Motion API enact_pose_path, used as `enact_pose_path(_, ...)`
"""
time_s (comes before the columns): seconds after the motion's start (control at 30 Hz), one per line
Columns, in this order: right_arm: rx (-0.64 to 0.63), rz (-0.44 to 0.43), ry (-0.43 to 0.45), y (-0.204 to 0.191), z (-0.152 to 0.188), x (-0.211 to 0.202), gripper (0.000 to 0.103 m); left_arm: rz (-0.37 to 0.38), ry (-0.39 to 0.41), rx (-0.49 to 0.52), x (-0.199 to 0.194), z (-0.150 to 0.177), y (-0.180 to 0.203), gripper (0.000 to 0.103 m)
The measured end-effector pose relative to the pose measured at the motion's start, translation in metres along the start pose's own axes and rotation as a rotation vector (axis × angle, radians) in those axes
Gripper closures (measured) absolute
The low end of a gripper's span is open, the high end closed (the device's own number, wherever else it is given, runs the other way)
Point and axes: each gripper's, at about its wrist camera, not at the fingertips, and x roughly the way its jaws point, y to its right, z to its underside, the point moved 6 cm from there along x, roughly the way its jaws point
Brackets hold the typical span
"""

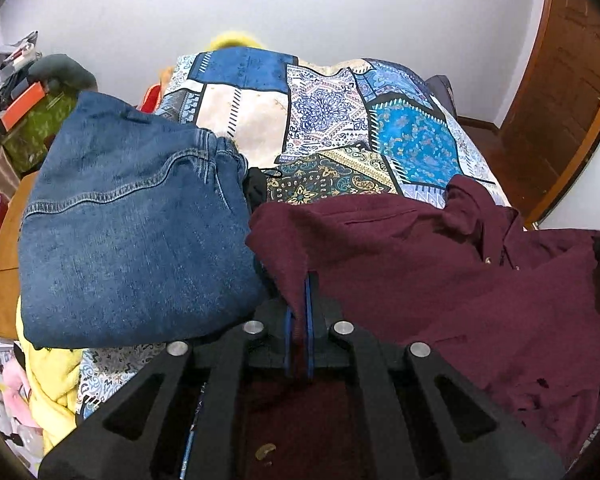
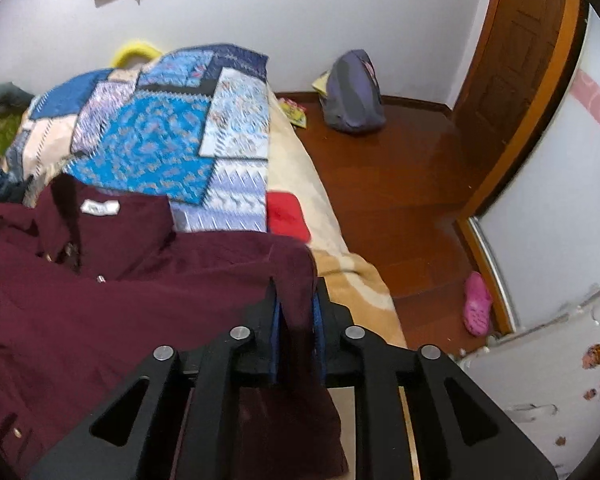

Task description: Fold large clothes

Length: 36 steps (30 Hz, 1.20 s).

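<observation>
A maroon button-up shirt [image 1: 420, 260] lies spread across the near part of a bed covered by a blue patchwork bedspread [image 1: 320, 112]. My left gripper [image 1: 300, 288] is shut on a fold at the shirt's left edge, with the cloth pinched between the blue pads. In the right wrist view the shirt [image 2: 120, 300] shows its collar and white label [image 2: 100, 207]. My right gripper [image 2: 296, 296] holds the shirt's right edge. Its pads stand slightly apart and bunched cloth fills the gap. Folded blue jeans [image 1: 132, 220] lie just left of the shirt.
A yellow garment [image 1: 52, 380] hangs off the bed's near left corner, and cluttered shelves [image 1: 20, 92] stand beyond it. On the wooden floor right of the bed sit a grey backpack [image 2: 354, 96] and a pink clog [image 2: 476, 304]. A wooden door [image 2: 512, 60] stands beyond them.
</observation>
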Motion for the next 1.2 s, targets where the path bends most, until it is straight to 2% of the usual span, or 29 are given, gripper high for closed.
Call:
enact_pose_path(0.1, -0.045, 0.035, -0.009, -0.001, 0.011, -0.012, 0.087, -0.013, 0.001, -0.013, -0.01, 0.002, -0.003, 0.095)
enact_pose_path(0.2, -0.075, 0.1, 0.033, 0.0, 0.016, -0.034, 0.085, -0.034, 0.017, 0.005, -0.027, 0.004, -0.003, 0.09)
enact_pose_path(0.23, -0.068, 0.094, 0.042, 0.001, 0.019, -0.045, 0.077, -0.041, 0.021, 0.008, -0.032, 0.005, -0.004, 0.078)
enact_pose_path(0.27, -0.055, 0.073, 0.049, 0.002, 0.022, -0.055, 0.063, -0.047, 0.031, 0.008, -0.04, 0.006, -0.004, 0.061)
enact_pose_path(0.33, -0.029, 0.033, 0.079, 0.003, 0.026, -0.074, 0.047, -0.056, 0.074, 0.009, -0.06, 0.01, -0.006, 0.045)
enact_pose_path(0.4, -0.014, 0.004, 0.113, 0.002, 0.035, -0.098, 0.043, -0.06, 0.104, 0.022, -0.077, 0.015, -0.006, 0.044)
enact_pose_path(0.5, -0.01, -0.042, 0.112, -0.002, 0.051, -0.122, 0.041, -0.047, 0.096, 0.025, -0.097, 0.03, -0.007, 0.034)
enact_pose_path(0.63, 0.002, -0.108, 0.104, -0.013, 0.078, -0.143, 0.041, -0.041, 0.084, 0.005, -0.115, 0.063, -0.014, 0.013)
enact_pose_path(0.73, 0.017, -0.134, 0.084, -0.017, 0.101, -0.147, 0.041, -0.041, 0.06, 0.0, -0.119, 0.092, -0.02, 0.013)
enact_pose_path(0.93, 0.071, -0.197, -0.004, -0.027, 0.155, -0.136, 0.041, -0.009, -0.071, -0.027, -0.11, 0.159, -0.029, 0.013)
enact_pose_path(1.1, 0.174, -0.27, -0.136, -0.033, 0.205, -0.116, 0.041, 0.072, -0.179, -0.117, -0.099, 0.211, -0.03, 0.013)
enact_pose_path(1.2, 0.225, -0.31, -0.186, -0.039, 0.227, -0.108, 0.041, 0.139, -0.247, -0.111, -0.09, 0.236, -0.017, 0.013)
